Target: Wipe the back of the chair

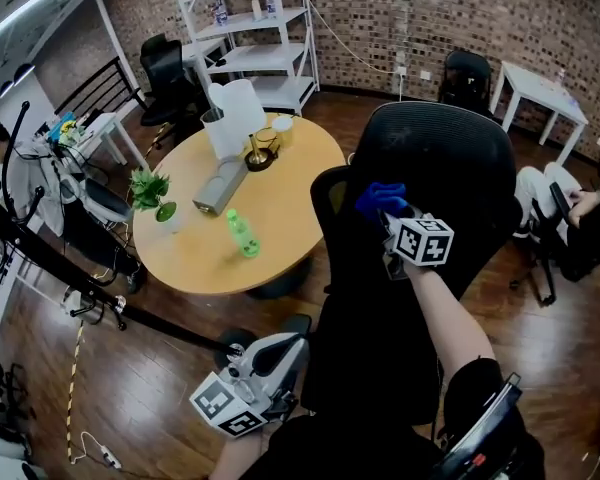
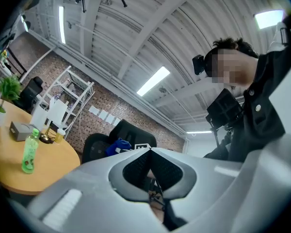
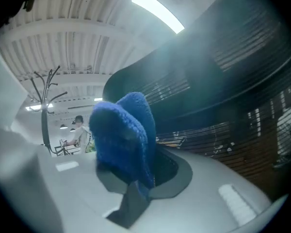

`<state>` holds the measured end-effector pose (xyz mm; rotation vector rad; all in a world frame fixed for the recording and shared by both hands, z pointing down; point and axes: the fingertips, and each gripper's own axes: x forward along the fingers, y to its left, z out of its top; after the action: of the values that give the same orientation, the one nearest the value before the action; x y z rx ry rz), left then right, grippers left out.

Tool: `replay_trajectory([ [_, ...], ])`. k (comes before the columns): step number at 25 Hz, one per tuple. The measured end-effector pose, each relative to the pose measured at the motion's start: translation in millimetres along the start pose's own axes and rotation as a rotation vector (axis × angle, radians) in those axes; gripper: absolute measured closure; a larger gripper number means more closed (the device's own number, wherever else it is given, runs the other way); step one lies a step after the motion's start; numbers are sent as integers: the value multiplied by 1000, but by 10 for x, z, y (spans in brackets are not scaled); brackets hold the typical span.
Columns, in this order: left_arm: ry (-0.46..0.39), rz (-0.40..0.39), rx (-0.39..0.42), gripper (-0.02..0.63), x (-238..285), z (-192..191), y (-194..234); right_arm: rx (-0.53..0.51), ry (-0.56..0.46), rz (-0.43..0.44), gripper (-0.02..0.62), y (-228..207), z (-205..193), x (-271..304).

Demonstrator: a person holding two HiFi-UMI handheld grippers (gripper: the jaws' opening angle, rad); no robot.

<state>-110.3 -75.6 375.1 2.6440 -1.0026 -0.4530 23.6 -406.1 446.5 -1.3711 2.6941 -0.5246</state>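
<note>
The chair back (image 1: 460, 158) lies bare to the right of and below the cloth (image 1: 378, 196), free for passing. The round table (image 1: 280, 253) stands just beside its left edge; 1 green bottle (image 1: 242, 234) stands near the table's front edge.

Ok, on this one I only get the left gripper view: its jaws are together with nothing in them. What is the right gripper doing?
Observer: The right gripper is shut on a blue cloth.
Operator: Where is the cloth?
Observer: The head view puts it against the upper back of the black chair.
Operator: And this one?
Observer: The left gripper is low by the person's waist, off the chair.
</note>
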Motion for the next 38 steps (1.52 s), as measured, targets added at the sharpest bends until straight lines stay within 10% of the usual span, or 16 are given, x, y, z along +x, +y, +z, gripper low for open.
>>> replay_trajectory([
  [25,133,-360,-101,601,1234,-594,-628,111,-169,-734,543,-2500,111,-3182],
  [38,103,-279,-93,601,898,-455,-416,48,15,-587,542,-1970,-366,-2316],
])
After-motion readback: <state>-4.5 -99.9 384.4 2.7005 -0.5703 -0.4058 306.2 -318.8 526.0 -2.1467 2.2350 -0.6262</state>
